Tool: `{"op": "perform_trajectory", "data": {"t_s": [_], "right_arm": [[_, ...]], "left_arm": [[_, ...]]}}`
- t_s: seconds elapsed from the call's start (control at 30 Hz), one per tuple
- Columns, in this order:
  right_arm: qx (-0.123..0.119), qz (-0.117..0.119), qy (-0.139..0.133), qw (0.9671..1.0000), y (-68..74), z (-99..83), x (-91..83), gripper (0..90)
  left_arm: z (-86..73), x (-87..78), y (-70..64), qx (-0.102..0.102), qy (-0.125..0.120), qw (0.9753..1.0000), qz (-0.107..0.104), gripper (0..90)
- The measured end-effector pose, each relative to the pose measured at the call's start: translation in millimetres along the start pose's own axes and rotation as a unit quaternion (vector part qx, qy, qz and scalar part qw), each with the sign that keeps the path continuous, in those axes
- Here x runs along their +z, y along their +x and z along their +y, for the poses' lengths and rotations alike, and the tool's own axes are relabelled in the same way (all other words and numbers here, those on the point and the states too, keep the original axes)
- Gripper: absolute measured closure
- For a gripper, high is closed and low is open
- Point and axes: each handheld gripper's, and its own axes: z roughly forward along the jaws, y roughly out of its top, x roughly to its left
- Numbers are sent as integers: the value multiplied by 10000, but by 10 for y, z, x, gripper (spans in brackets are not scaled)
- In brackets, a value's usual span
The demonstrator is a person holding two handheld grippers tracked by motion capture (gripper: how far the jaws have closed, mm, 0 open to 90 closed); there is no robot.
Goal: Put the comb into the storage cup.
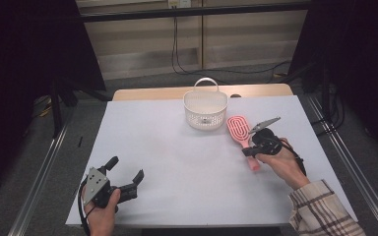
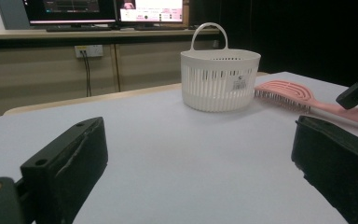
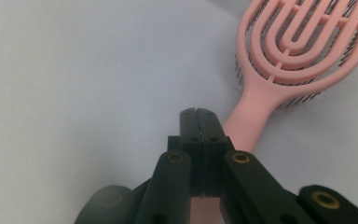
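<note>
My right gripper (image 1: 250, 150) sat over the handle of the pink brush (image 1: 238, 129), its jaws pressed together with no gap between them. In the right gripper view those closed jaws (image 3: 199, 122) lay on top of the handle, where it narrowed below the head of the brush (image 3: 303, 42); whether they pinched the handle or only rested on it, I could not tell. The brush lay flat on the white table (image 1: 177, 162), at its right, bristles down, head pointing away from me and handle toward my right hand (image 1: 284, 162).

The basket (image 1: 205, 109) stood upright just beside the head of the brush, to its left, near the far edge of the table, its handle raised. From the left gripper view the basket (image 2: 220, 79) and the brush (image 2: 286, 93) were close together but apart.

My left gripper (image 1: 125, 174) was held low at the near left corner of the table, well apart from both things. Its jaws stood wide open with nothing between them but bare table (image 2: 191, 154).
</note>
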Motion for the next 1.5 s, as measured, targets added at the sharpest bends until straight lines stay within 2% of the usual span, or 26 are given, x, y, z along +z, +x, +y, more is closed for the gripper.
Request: {"op": "perform_trajectory", "data": {"t_s": [0.5,1.5], "right_arm": [[-53,62,294,9995,35,-20,90,900],[43,-5,409,9992,-20,-41,54,900]], "left_arm": [[0,-1,1,-9,-3,10000,-5,37],[0,-4,4,-4,-9,10000,3,37]]}}
